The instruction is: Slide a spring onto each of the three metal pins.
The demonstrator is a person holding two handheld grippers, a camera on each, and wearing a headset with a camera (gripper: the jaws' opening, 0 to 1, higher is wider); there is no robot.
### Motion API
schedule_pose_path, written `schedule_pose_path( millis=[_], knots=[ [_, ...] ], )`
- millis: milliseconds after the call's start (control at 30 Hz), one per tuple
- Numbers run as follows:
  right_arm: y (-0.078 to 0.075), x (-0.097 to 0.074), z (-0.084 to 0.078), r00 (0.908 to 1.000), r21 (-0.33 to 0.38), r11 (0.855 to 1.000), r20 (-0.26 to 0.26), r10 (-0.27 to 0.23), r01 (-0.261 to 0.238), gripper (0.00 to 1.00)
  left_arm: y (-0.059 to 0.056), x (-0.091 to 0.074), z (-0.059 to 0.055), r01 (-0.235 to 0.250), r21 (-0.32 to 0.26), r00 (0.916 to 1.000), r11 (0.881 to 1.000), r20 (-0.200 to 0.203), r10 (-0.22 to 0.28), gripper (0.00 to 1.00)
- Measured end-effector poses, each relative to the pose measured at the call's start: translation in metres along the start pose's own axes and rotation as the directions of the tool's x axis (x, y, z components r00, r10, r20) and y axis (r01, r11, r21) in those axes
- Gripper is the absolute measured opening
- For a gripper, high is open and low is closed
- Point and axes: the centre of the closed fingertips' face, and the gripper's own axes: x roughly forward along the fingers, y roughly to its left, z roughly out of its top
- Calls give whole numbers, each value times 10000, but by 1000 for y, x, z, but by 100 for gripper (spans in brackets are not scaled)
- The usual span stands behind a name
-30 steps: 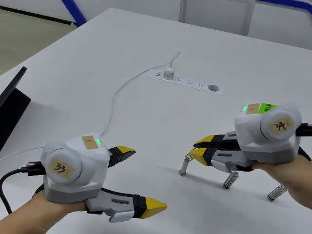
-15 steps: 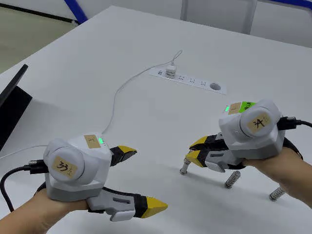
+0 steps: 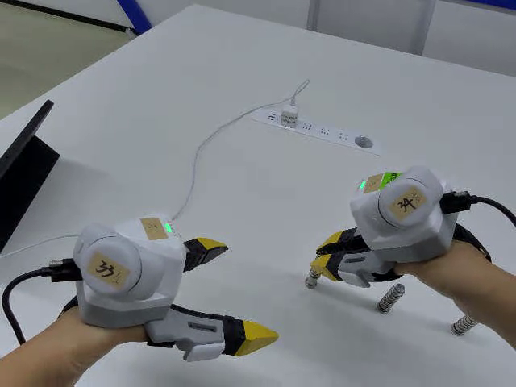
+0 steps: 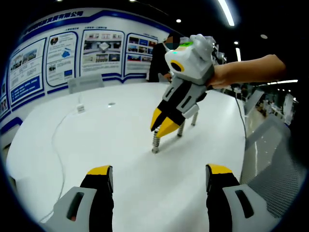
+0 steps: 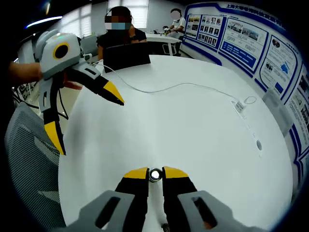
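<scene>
Two hands hold grippers low in the frame; the left gripper (image 3: 242, 290), lower left, lies level, its yellow tips wide apart and holding nothing; the right gripper (image 3: 321, 256), lower right, tilts down and pinches the shiny round top of a pin (image 3: 312, 279) on the smooth white table (image 3: 242, 89); a coiled spring (image 3: 390, 297) and a second spring (image 3: 463, 325) stand near.

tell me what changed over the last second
The right tool swung its body left, leaning further over the pin its tips are closed on; the tips barely moved. No grab or release that I can see. The left tool stayed open and hovering. The middle pin and the far pin stood still with their springs on. The rest of the shift is the camera.
</scene>
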Motion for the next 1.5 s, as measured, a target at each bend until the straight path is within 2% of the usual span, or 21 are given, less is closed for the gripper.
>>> schedule_pose_path(
  millis=[200,333,567,667,1000,1233,1333,1500],
  knots=[
    [2,8,-5,9997,-64,10000,-233,67,-68,12,2,-1,0,-60,-83,10000,9999,44,60,80],
    [1,11,-6,9997,-35,10000,-241,18,-19,12,2,-2,3,-33,-267,9997,9996,233,39,80],
    [2,14,-8,9995,103,9999,-305,45,-42,12,0,-2,2,-20,-233,9999,9997,159,23,79],
    [3,15,-7,9998,-88,9999,-206,61,-63,12,-2,-1,3,46,-255,9998,9997,185,-42,79],
    [2,3,-2,9998,164,9997,127,-159,157,16,-9,3,9,186,-170,9996,9997,211,-182,79],
    [2,-14,0,9971,439,9979,572,-505,480,18,-14,5,11,299,-54,9994,9995,190,-298,79],
    [1,-26,-1,9911,530,9944,921,-964,918,18,-15,6,15,326,-62,9990,9995,298,-324,79],
    [1,-46,0,9682,1041,9852,1971,-1543,1359,21,-18,9,24,371,-134,9978,9992,553,-363,80]
  ],
)
